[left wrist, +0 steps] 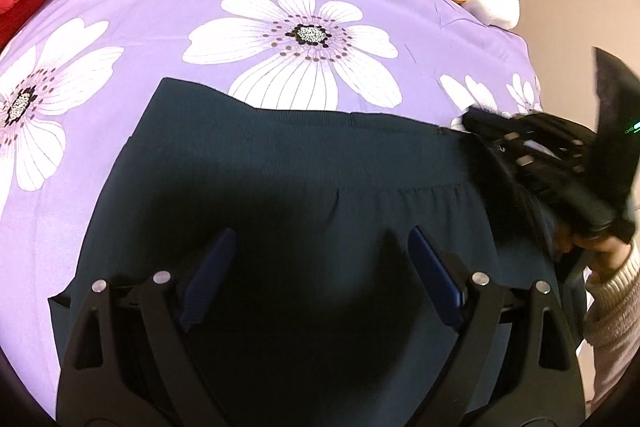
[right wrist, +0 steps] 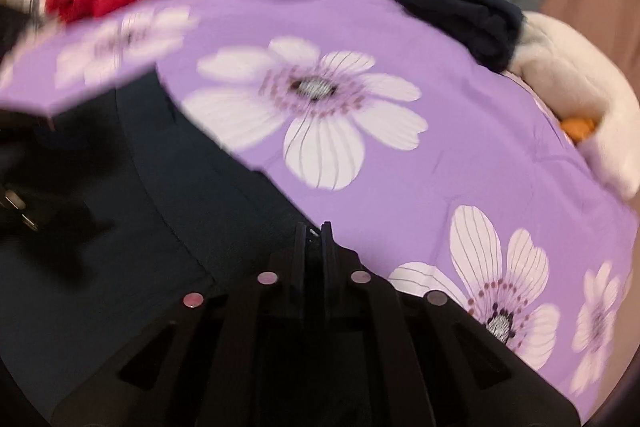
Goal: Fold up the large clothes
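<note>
— So, the dark teal garment (left wrist: 304, 163) lies flat on the purple flowered sheet (left wrist: 160, 7), yes?

— Yes. The right gripper (right wrist: 316, 239) has its tongs closed, and it looks pinched on the garment's edge. The left gripper (left wrist: 320, 259) hovers over the middle, tongs wide.

— I think she should grip the opposite edge level before lifting, so the fold stays straight.

The left gripper (left wrist: 320, 267) had black triangular-cutout linkage arms, silver round pins and blue ribbed pads (left wrist: 210, 275), the right gripper (right wrist: 315, 247) showed the same black frame with pinkish-silver pins, and a cream knitted sleeve (left wrist: 616, 291) covered the person's wrist.
</note>
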{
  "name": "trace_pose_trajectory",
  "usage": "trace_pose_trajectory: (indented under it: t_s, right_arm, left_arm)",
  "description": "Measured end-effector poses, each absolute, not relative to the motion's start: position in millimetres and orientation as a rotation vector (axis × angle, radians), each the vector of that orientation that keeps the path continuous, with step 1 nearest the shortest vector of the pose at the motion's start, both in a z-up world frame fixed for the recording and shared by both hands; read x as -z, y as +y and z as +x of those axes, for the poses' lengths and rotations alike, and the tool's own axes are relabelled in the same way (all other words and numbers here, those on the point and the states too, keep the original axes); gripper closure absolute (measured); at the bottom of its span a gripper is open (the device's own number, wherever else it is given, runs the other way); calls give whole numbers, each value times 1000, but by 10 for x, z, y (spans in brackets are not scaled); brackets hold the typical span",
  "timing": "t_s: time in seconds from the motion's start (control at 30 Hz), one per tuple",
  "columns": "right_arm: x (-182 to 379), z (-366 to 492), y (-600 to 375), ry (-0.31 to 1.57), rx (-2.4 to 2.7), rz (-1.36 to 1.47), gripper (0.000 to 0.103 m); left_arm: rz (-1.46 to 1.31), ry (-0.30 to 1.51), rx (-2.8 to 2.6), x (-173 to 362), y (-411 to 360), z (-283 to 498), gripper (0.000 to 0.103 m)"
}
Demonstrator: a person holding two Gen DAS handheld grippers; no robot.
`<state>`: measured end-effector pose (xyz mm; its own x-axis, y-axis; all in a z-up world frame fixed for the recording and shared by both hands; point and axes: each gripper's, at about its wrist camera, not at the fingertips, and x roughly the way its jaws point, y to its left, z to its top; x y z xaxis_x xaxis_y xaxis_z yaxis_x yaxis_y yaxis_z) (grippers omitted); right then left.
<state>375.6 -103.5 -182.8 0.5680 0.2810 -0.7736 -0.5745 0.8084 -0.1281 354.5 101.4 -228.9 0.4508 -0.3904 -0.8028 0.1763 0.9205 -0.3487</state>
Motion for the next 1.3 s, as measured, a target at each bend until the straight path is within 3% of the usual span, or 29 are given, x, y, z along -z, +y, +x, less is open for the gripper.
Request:
trace_pose_trajectory:
  t_s: [0.17, 0.4, 0.73, 1.2, 1.27, 1.3]
  right_arm:
    - [1545, 3526, -1314, 836, -628, -205, 90]
    - [1972, 3322, -1157, 955, -598, -390, 89]
    - [2209, 3679, -1287, 970, -455, -287, 88]
    - [2125, 3774, -1827, 1007, -349, 70, 88]
    - [2039, 3718, -1825, 986, -308, 31, 79]
    - [1985, 3674, -1807, 968, -283, -4, 63]
  left_arm:
    - [-154, 1010, 405, 2186, 838, 3462, 13]
    - [15, 1038, 336, 2398, 497, 3592, 13]
    - [51, 1033, 304, 2496, 407, 3784, 11]
    - [25, 985, 222, 2418, 508, 3825, 8]
    - [64, 982, 178, 2374, 532, 3782, 8]
    - [60, 985, 175, 2352, 558, 3751, 8]
